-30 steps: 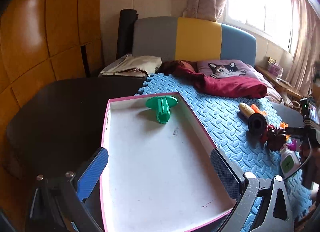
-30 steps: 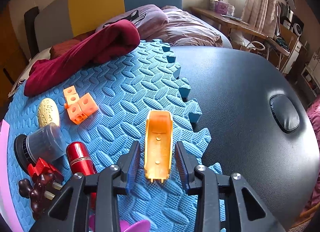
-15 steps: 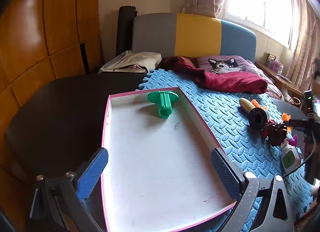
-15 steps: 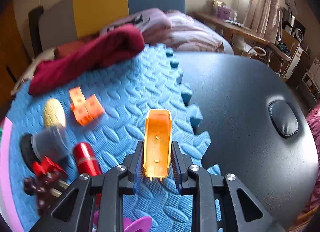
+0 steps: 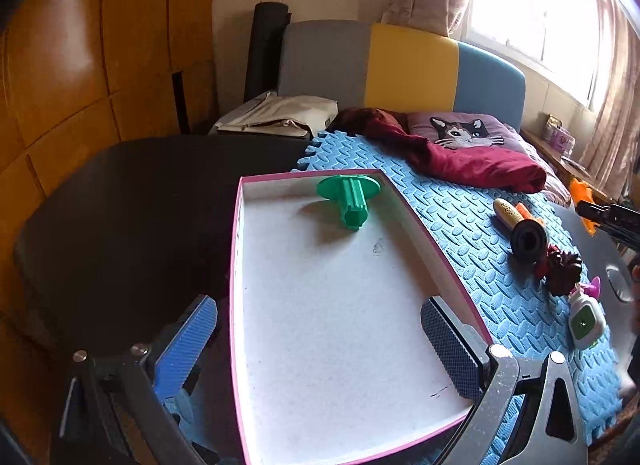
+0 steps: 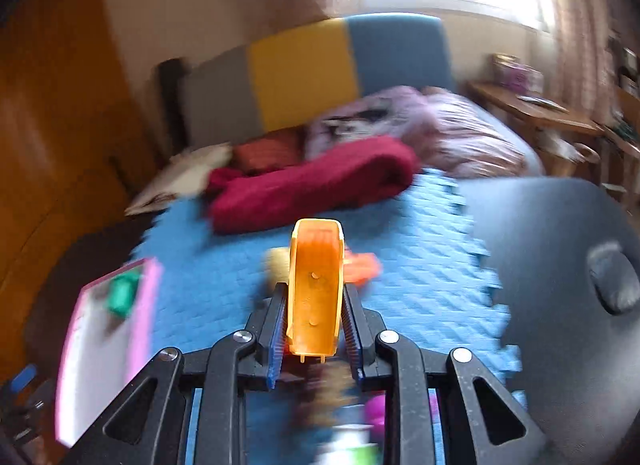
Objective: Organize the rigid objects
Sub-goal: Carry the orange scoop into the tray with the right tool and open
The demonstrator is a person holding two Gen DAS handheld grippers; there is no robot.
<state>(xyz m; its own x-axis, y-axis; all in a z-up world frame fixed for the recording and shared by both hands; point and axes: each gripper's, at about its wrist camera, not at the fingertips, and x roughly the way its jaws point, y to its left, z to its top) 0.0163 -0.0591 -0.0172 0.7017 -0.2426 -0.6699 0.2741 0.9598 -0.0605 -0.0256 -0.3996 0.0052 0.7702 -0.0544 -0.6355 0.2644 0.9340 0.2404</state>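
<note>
Right wrist view shows my right claw (image 6: 314, 335) closed on an orange plastic trough piece (image 6: 316, 289), both pads pressed to its long sides, and the piece sits lifted clear of the blue foam mat (image 6: 420, 285). That picture is smeared with motion blur, so I cannot read fine detail behind it. At the left of it I make out the pink-rimmed white tray (image 6: 148, 289) with something green inside.

From the left wrist view, my left claw (image 5: 320, 339) is spread wide and grips nothing; it hangs over the near end of the tray (image 5: 448, 265), one pad outside the left rim, the other just over the right wall. Only one thing lies in the tray: a green flanged spool (image 5: 350, 199) at the far end.

I judge the sorting barely begun. One item is stowed, one is in hand, and several wait on the mat to the right of the tray: a yellow oval piece (image 5: 506, 211), a black-capped canister (image 5: 528, 239), a dark red knobbly toy (image 5: 562, 269), a white and green gadget (image 5: 586, 321). The orange piece needs carrying left to the tray.
</note>
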